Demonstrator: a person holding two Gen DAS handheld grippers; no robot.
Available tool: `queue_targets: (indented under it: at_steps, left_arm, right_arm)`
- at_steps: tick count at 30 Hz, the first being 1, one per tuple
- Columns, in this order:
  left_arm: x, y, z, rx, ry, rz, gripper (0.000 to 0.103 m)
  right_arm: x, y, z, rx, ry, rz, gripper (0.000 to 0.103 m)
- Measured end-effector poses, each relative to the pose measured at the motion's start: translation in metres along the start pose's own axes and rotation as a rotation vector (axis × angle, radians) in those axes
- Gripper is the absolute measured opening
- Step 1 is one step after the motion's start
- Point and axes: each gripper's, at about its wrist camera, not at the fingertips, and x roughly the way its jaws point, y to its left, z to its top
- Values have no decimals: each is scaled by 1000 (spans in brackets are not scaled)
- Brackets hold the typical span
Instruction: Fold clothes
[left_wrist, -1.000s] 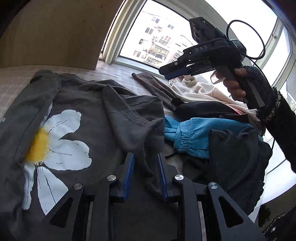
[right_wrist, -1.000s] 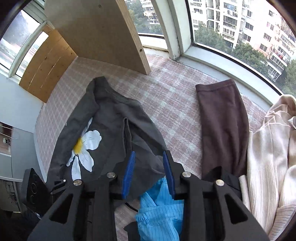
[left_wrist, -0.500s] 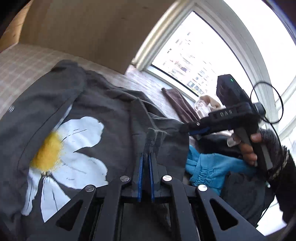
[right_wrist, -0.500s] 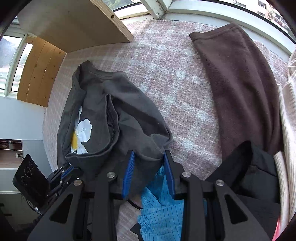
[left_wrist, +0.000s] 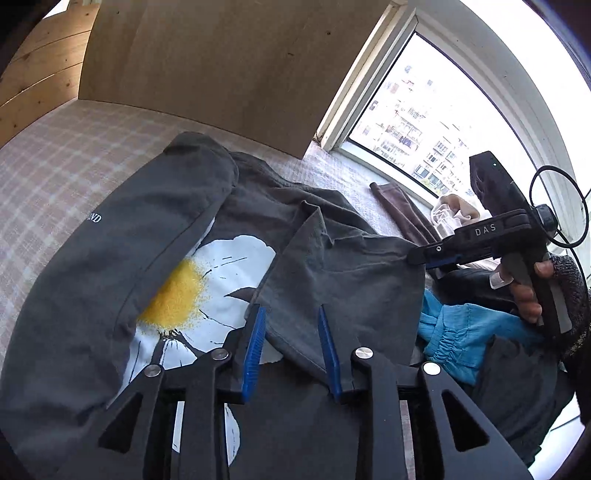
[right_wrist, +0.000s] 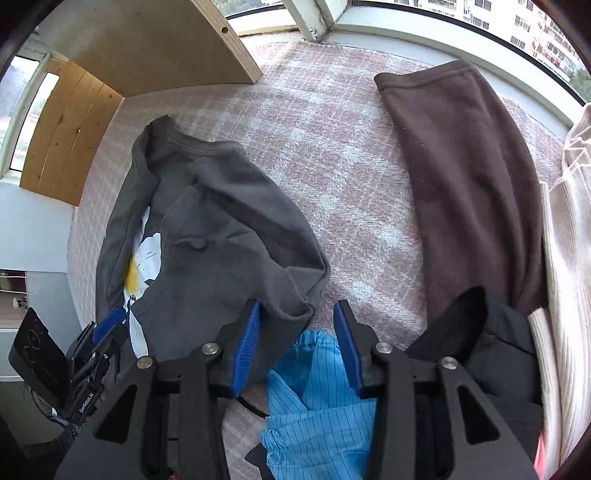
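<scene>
The left tool (left_wrist: 291, 328) had its blue pads spread apart and clamped nothing; a folded edge of the grey shirt (left_wrist: 343, 273) lay between and just below the pads. The shirt was spread on the plaid-covered surface (left_wrist: 55, 166) ahead of this tool, with its white and yellow flower print (left_wrist: 207, 284) ahead and to the left of the left pad, partly covered by a flap of the same fabric. The right tool (right_wrist: 297, 325) also stood apart and gripped nothing; the bunched corner of the grey shirt (right_wrist: 229, 258) sat just ahead of its left pad, and whether it touched that pad could not be told. A blue striped garment (right_wrist: 310, 398) lay directly under the right tool, between its arms. To the right of that tool lay a black garment (right_wrist: 480, 350), and ahead of it and to the right a brown garment (right_wrist: 461, 177) was laid flat on the surface (right_wrist: 332, 155). A cream ribbed garment (right_wrist: 569, 277) lay at the far right. In the left wrist view, the right tool (left_wrist: 436, 256) was held by a hand (left_wrist: 528, 291) over the right edge of the shirt. A wooden panel (left_wrist: 221, 62) stood beyond the shirt, next to a window (left_wrist: 443, 122).
</scene>
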Motion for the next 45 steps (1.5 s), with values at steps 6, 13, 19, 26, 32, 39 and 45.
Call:
queue_targets:
  at_steps: [6, 13, 19, 26, 32, 39, 45]
  left_arm:
    - [31, 8, 1, 5, 105, -17, 24]
    - [-7, 5, -12, -60, -50, -70, 4]
    - [7, 22, -35, -143, 38, -75, 4]
    - [12, 10, -23, -94, 60, -117, 4]
    - [-22, 0, -38, -16, 93, -180, 14]
    - [-20, -49, -99, 63, 280, -331, 15]
    - [-5, -78, -114, 111, 269, -258, 25]
  right_arm:
    - [4, 11, 1, -34, 12, -16, 41]
    - [6, 9, 5, -8, -3, 41, 40]
    - [11, 4, 0, 40, 19, 128, 41]
    - [-2, 26, 4, -86, -44, 57, 8]
    - [6, 39, 9, -192, -21, -81, 9]
    - [10, 14, 8, -65, 3, -41, 31]
    - [6, -6, 7, 35, -11, 27, 35]
